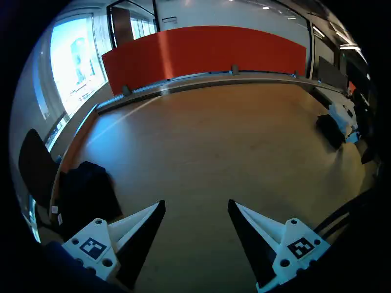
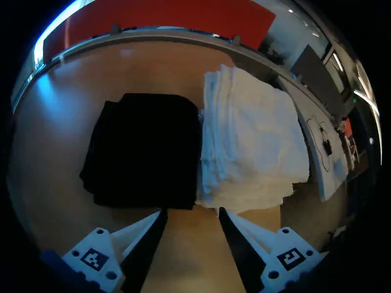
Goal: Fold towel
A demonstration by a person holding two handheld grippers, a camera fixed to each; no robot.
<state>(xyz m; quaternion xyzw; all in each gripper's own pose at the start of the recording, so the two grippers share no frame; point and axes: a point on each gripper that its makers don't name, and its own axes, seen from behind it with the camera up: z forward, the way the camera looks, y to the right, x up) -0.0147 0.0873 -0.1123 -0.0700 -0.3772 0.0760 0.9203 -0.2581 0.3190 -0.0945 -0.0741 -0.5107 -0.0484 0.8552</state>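
My left gripper (image 1: 195,217) has its jaws wide apart with nothing between them, over the bare wooden table (image 1: 220,146). Off to its left, near the table's edge, sits a dark bundle (image 1: 88,193). I take it for folded cloth, but it is too dim to be sure. Straight ahead is tabletop running to the orange partition (image 1: 205,51), so this hand has no towel before it.

My right gripper (image 2: 193,219) is likewise spread and empty, and it is the one nearer the work. Ahead of its left finger lies the black towel stack (image 2: 141,151), a squarish folded block flat on the table. Right against it, as far as I can tell, is the white towel stack (image 2: 249,141), several layers deep, with its near edge just beyond my right fingertip. The seam between the two lies almost dead ahead of my open jaws. The white stack's long axis runs away from me, leaning slightly right at the far end, and its layered edges face left toward the black stack.

I judge no towel is laid out yet. The white stack's near corner looks handiest: a short reach ahead and a touch right, pinching the top layer alone.
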